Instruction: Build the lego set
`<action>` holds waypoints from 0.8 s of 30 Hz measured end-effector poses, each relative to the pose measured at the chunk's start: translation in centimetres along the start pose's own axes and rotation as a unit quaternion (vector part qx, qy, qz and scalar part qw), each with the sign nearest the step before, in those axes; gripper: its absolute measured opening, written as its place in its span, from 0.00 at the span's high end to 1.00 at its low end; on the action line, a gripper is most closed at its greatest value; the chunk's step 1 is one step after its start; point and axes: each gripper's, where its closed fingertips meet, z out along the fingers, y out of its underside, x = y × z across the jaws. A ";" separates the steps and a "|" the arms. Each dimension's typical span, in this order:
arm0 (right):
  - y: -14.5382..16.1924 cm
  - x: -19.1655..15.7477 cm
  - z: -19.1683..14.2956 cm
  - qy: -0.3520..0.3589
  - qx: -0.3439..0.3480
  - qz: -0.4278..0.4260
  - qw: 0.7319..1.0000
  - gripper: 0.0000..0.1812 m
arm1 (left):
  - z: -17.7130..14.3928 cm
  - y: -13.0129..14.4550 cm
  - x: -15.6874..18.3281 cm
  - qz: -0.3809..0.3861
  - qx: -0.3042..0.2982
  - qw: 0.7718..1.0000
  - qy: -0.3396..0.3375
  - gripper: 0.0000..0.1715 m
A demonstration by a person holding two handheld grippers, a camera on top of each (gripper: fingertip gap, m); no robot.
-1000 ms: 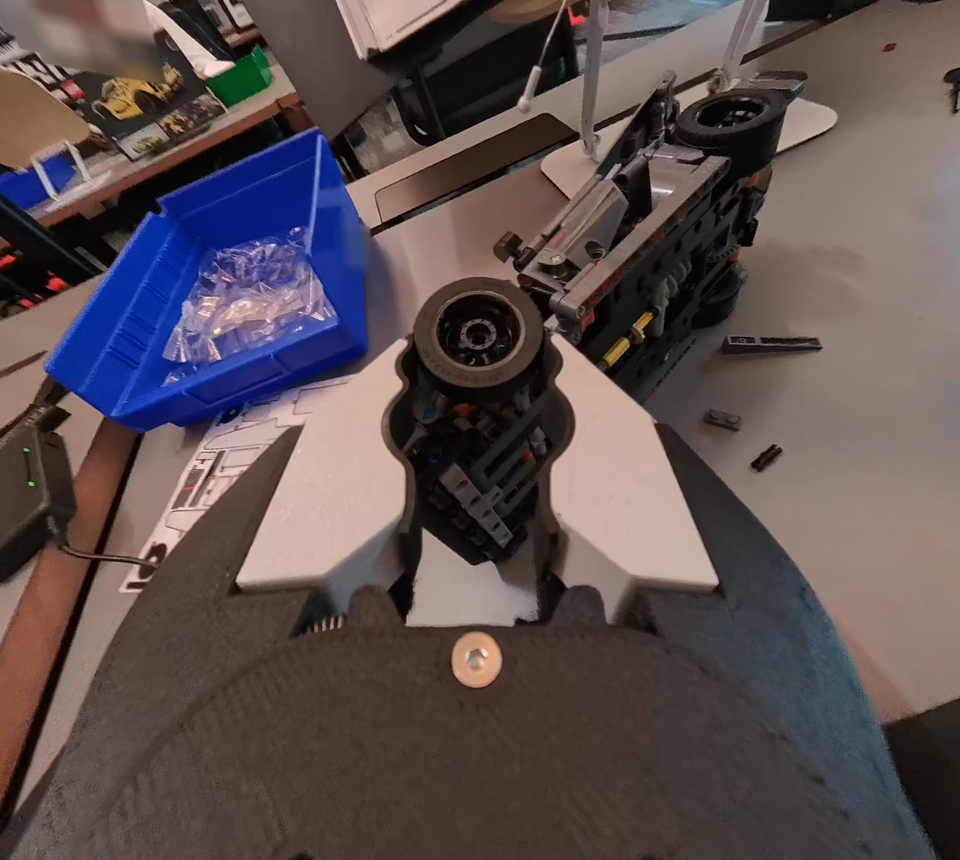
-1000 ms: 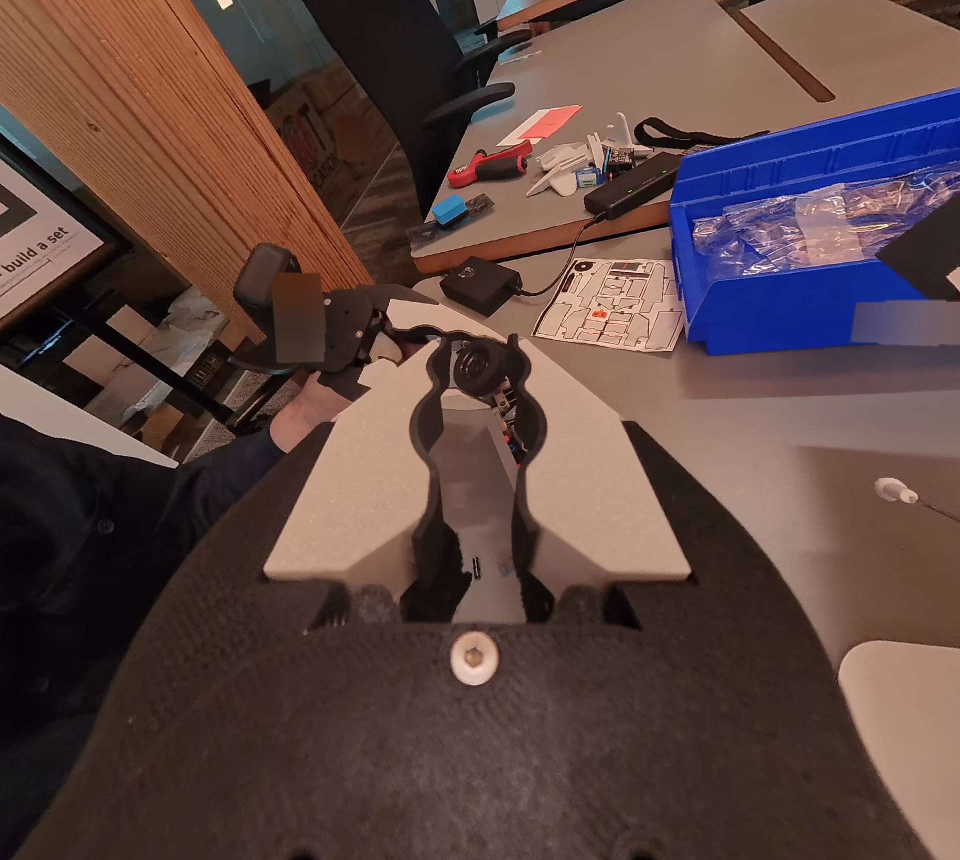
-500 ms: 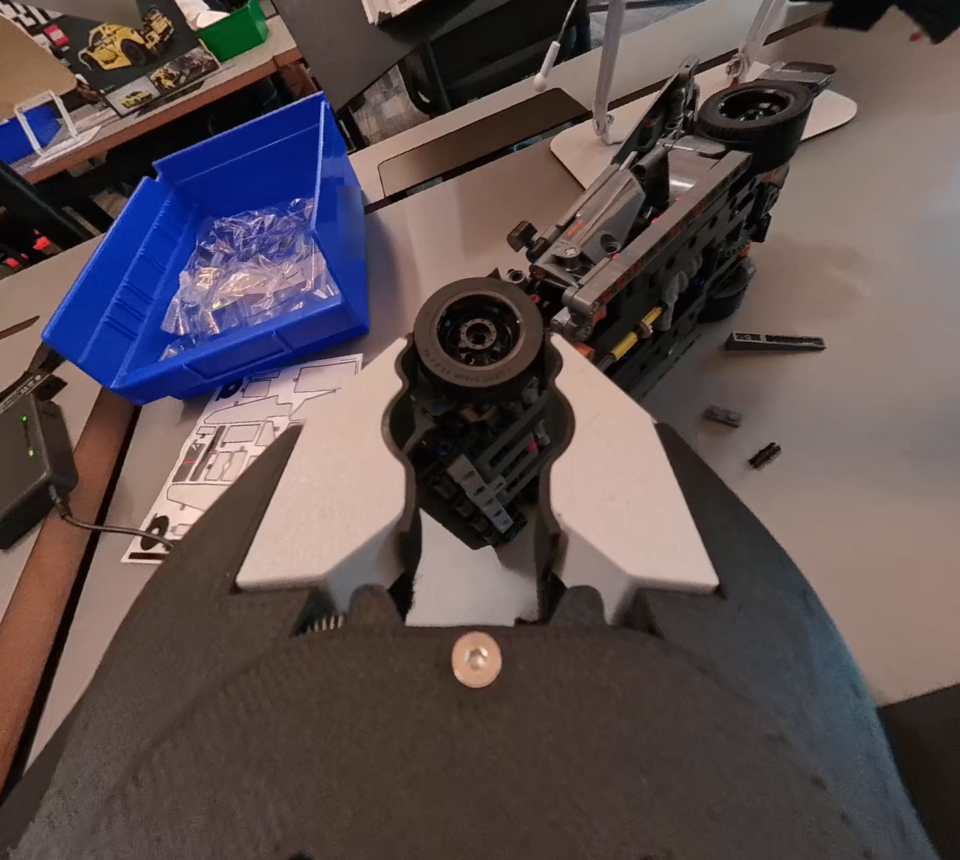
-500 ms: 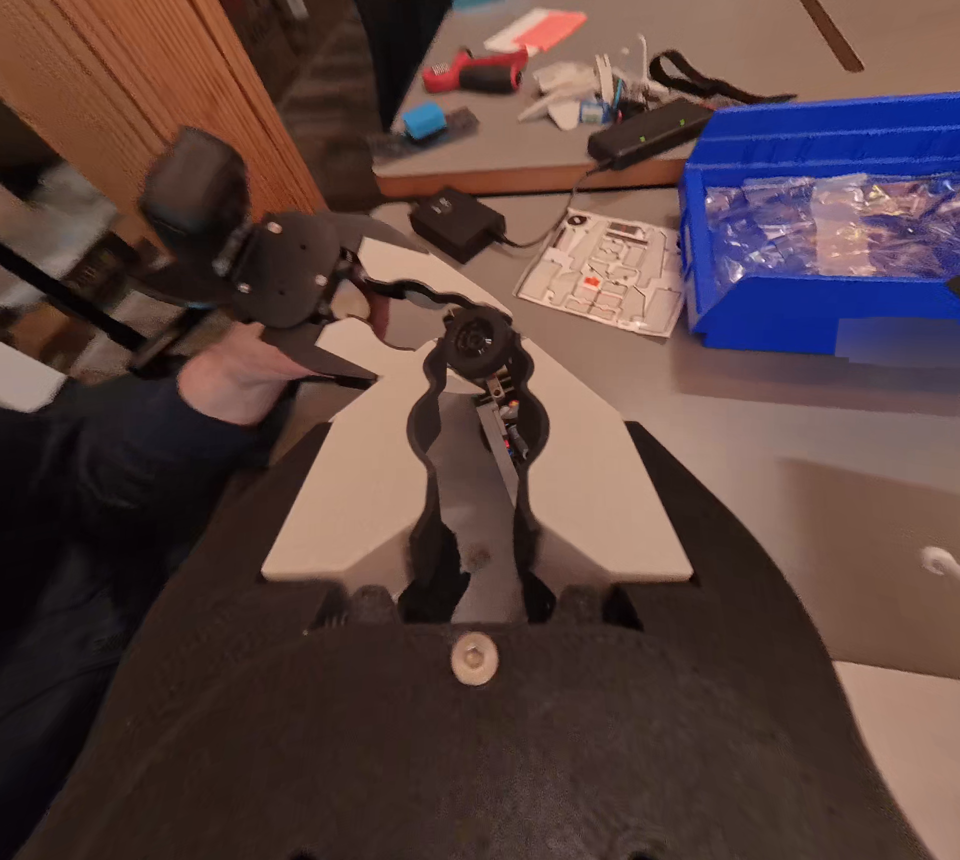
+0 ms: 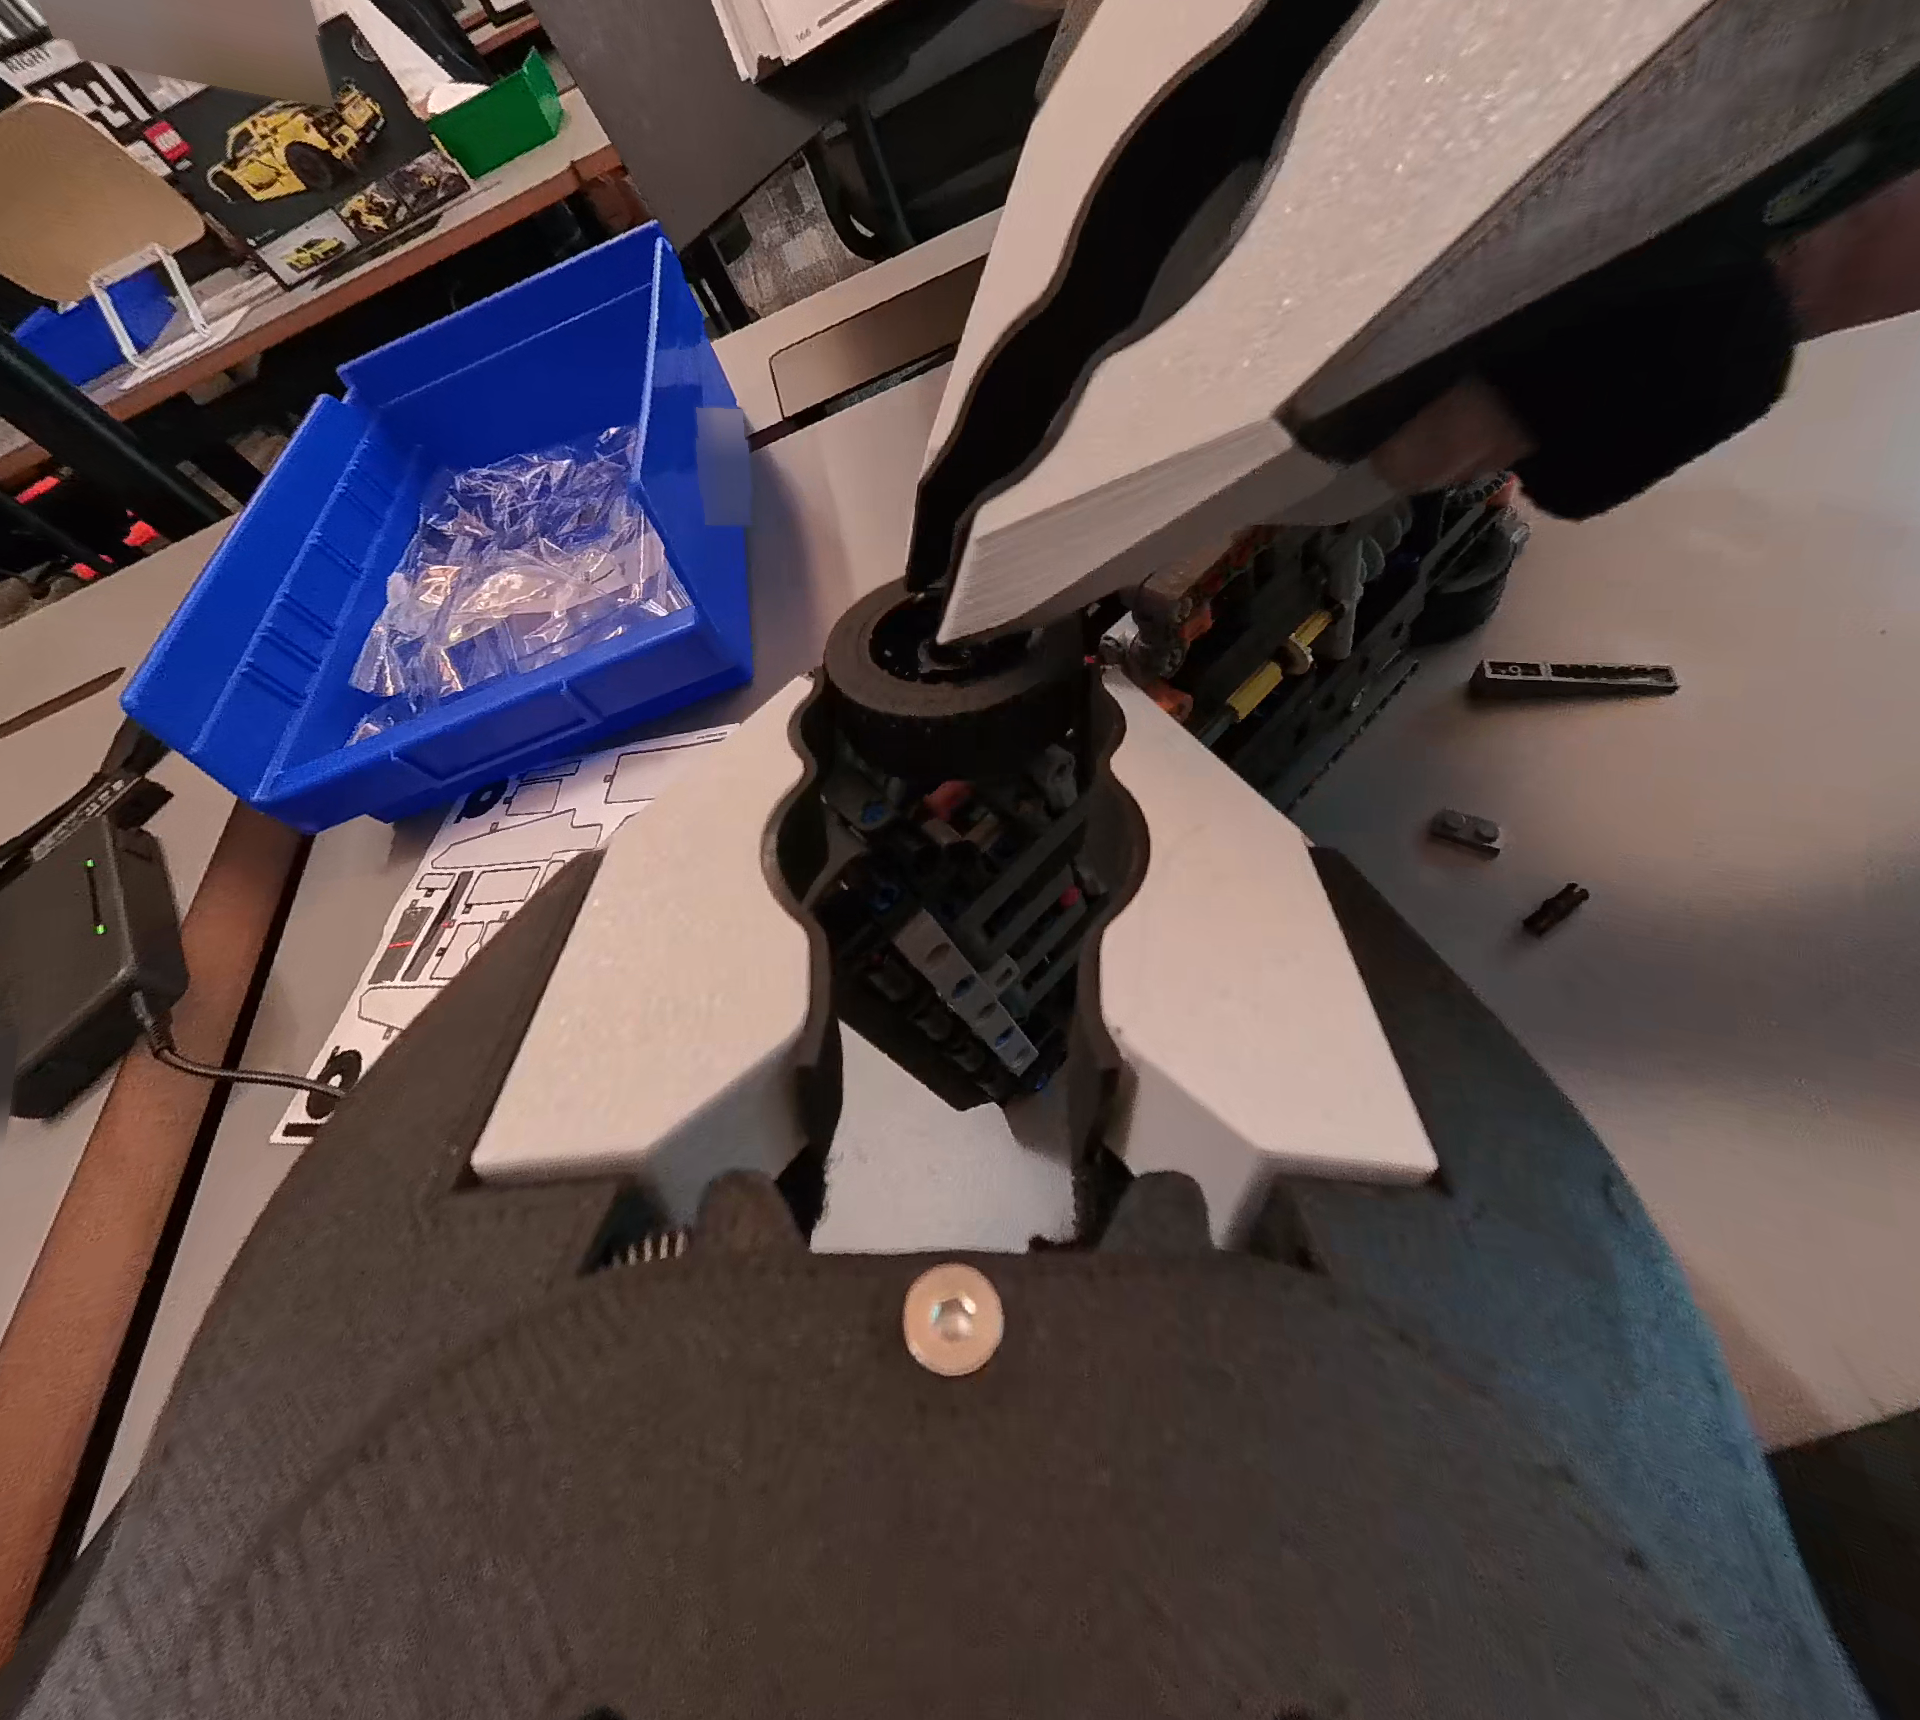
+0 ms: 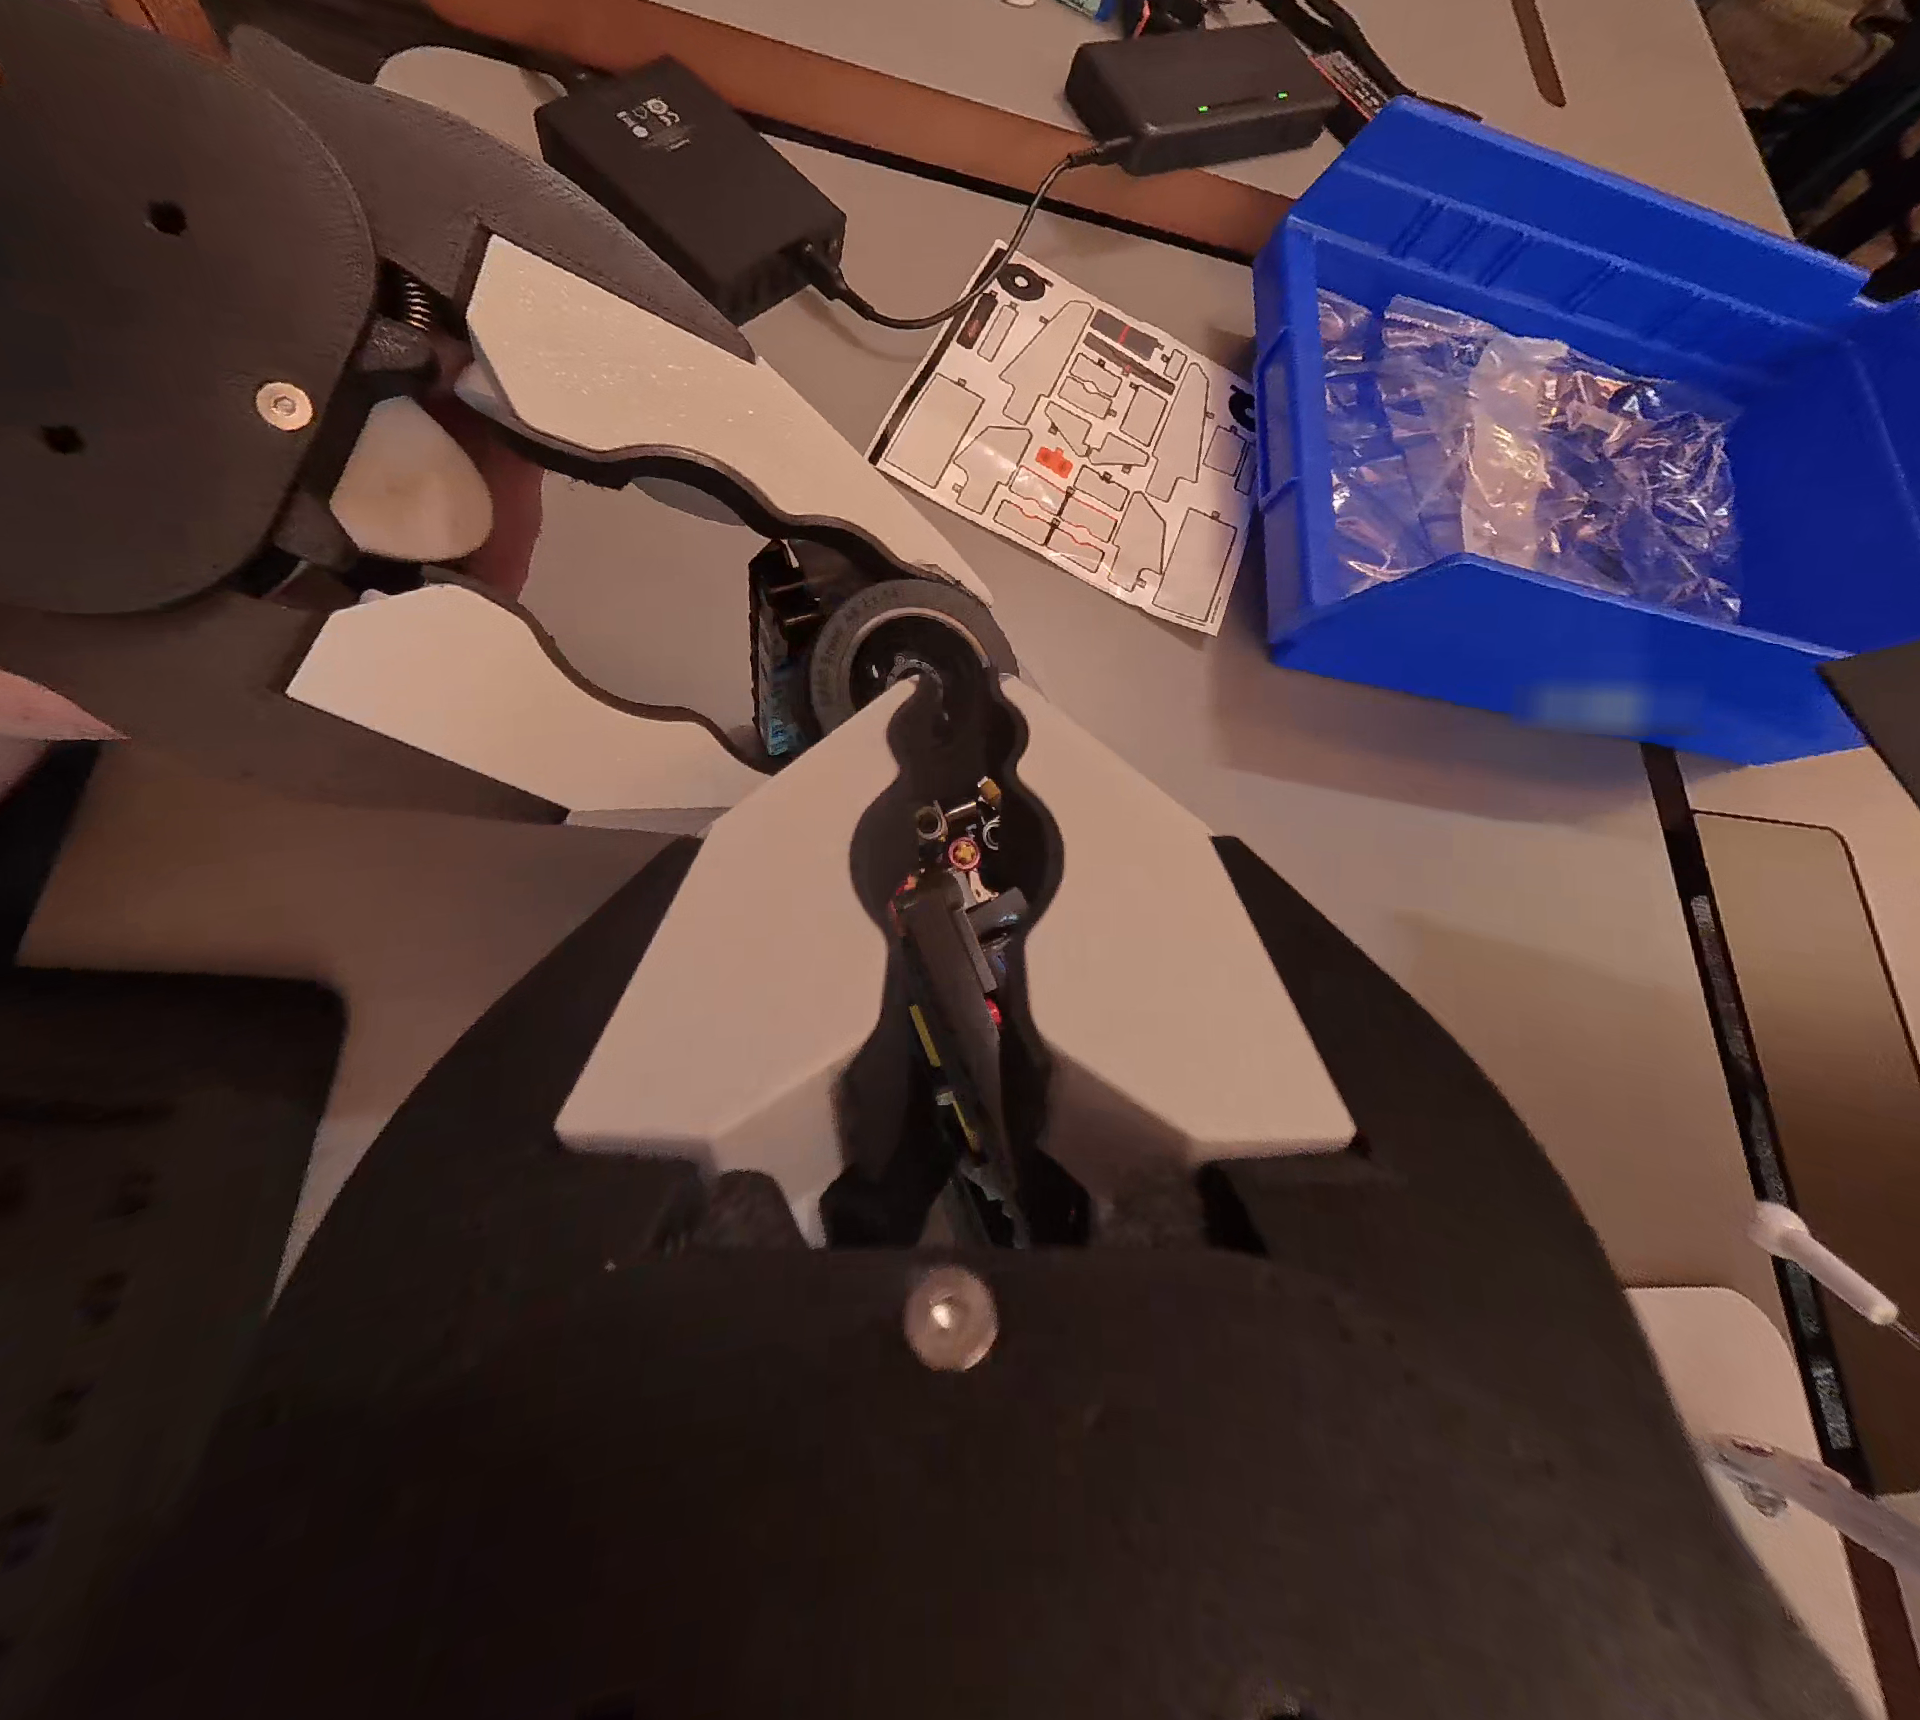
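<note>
One small wheeled sub-assembly (image 5: 951, 901) sits clamped between the left gripper (image 5: 956, 839), held above the table, its black tyre (image 5: 935, 683) at the fingertips. It looks light but brittle, a lattice of pinned beams, so I'd grip the stiff frame, not the tyre. The right gripper (image 6: 951, 714) has its tips nearly together at the wheel hub, possibly pinching something tiny. The larger car chassis (image 5: 1340, 631) lies just beyond; a blue bin (image 5: 312, 683) stands well left
</note>
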 end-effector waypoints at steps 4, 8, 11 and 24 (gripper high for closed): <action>0.0 -0.2 0.1 -0.008 0.001 0.002 1.000 0.99 | -0.1 0.0 0.1 0.007 0.001 1.000 -0.002 0.73; -0.1 -0.8 0.4 -0.017 0.000 -0.003 1.000 0.99 | -0.9 -0.5 -0.4 0.012 0.026 0.999 -0.021 0.69; -0.1 -1.1 0.4 -0.016 -0.005 -0.011 1.000 1.00 | -1.1 -0.6 -0.1 0.010 0.029 0.999 -0.009 0.72; 0.4 -0.2 -0.3 -0.015 -0.016 -0.003 1.000 1.00 | -0.7 -0.1 0.1 0.027 0.027 0.999 -0.011 0.75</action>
